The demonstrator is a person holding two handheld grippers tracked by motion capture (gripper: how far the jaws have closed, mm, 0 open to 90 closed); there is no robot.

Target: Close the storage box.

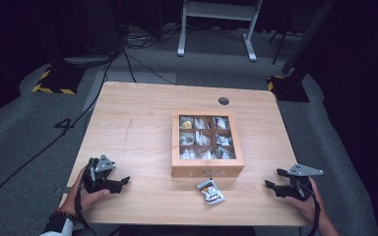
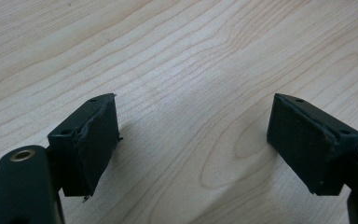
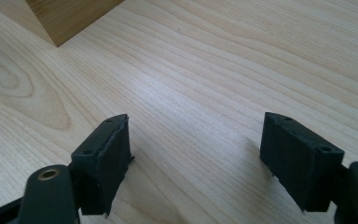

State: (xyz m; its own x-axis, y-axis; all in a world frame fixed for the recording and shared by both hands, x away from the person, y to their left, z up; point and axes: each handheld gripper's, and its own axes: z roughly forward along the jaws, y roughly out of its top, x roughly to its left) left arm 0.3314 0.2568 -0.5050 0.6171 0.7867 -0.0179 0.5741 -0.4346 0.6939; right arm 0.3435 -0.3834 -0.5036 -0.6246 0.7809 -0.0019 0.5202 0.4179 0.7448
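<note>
Both hands rest at the near edge of the light wooden surface (image 1: pixel 142 113), each holding a black two-finger gripper. Left gripper (image 1: pixel 119 183) lies low at the near left corner, its fingers pointing toward the middle of the surface; in the left gripper view its black padded fingers (image 2: pixel 93 140) stand wide apart with bare wood grain between them, nothing held. Right gripper (image 1: pixel 271 186) sits at the near right corner, a grey three-cornered plate on top, pointing inward toward the left gripper; in the right gripper view its fingers (image 3: pixel 107 158) also stand wide apart over bare wood, nothing between them. Between the two grippers, near the front edge and well apart from both, lies a small crinkled silver foil packet (image 1: pixel 210 191) with a dark printed label, flat on the surface and just in front of the box. Square light-wood box with nine compartments (image 1: pixel 206 170) stands right of centre, its front wall facing the person; each compartment holds pale or silvery packets, one at the far left corner showing yellow. A corner of that box (image 3: pixel 70 18) appears at the upper left of the right gripper view. Grey carpet and black cables surround the surface.
</note>
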